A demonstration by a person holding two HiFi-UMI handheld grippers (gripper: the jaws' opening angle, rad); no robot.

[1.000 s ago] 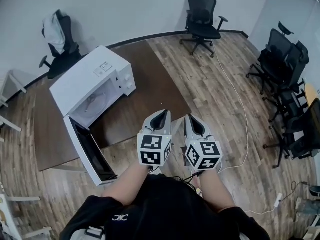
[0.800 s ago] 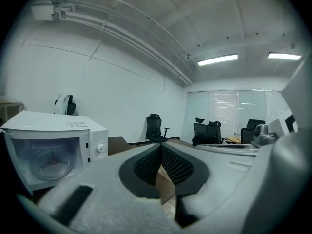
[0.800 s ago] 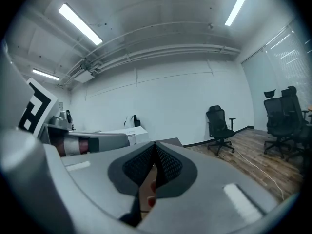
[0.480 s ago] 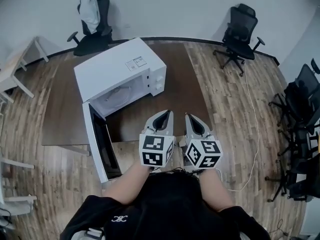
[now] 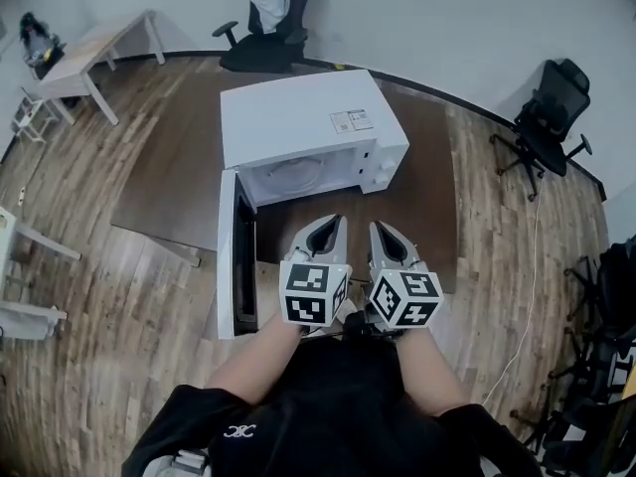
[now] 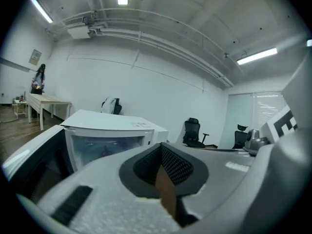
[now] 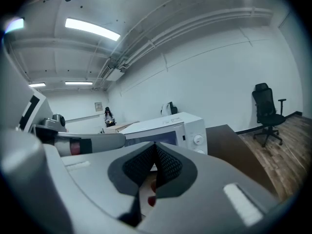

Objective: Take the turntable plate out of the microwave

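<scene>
A white microwave [image 5: 303,127] sits on a dark brown table [image 5: 169,182], with a pale desk [image 5: 94,48] well off to the microwave's left and its door [image 5: 235,256] swung wide open on the left side, towards the person. Inside the open microwave, the pale turntable plate [image 5: 296,174] lies flat on the cavity floor. Just in front of the microwave's opening, the left gripper [image 5: 328,227] and right gripper [image 5: 384,231] are side by side, each with jaws closed together on nothing, and a black office chair [image 5: 552,107] stands well to the microwave's right.
</scene>
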